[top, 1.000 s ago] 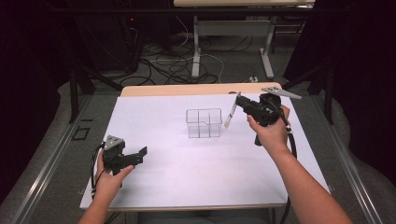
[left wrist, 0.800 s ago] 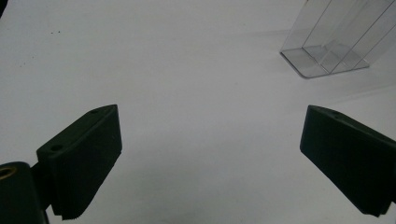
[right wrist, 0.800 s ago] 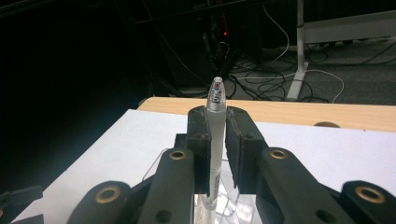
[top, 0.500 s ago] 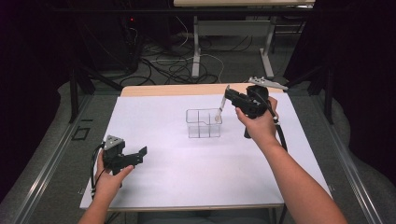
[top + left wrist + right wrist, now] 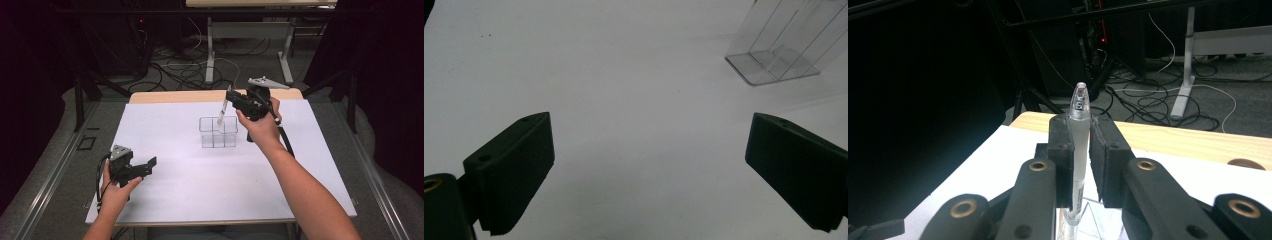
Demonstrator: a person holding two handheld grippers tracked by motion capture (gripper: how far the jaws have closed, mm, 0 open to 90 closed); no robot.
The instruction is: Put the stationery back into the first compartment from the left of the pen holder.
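Between the right gripper's [image 5: 231,95] fingers [image 5: 1062,150], clenched on its frosted barrel: a pen [image 5: 1078,145], pinched near the upper end, cap tip poking just past the fingertips, rest of the barrel hanging down. Held almost upright with a slight lean, seemingly so the lower end can drop straight into an opening instead of catching on a wall. Directly below the fingers, the clear divided holder [image 5: 218,132], standing on the white table [image 5: 300,165]; pen's lower tip at or just above the holder's rim, on the far-side compartments. Whether the tip is already inside cannot be told from the high view. Judged step: lowering the pen into a compartment, then letting go.

Down at the near left corner, the left gripper [image 5: 145,165], fingers [image 5: 514,170] spread wide and grasping nothing, only bare table between them. Holder [image 5: 779,45] well ahead and off to the right of those fingers, far apart from them. Probably parked there to stay clear of the right arm's work. Risk, as a guess: a glancing touch nudging the light, unbraced holder.
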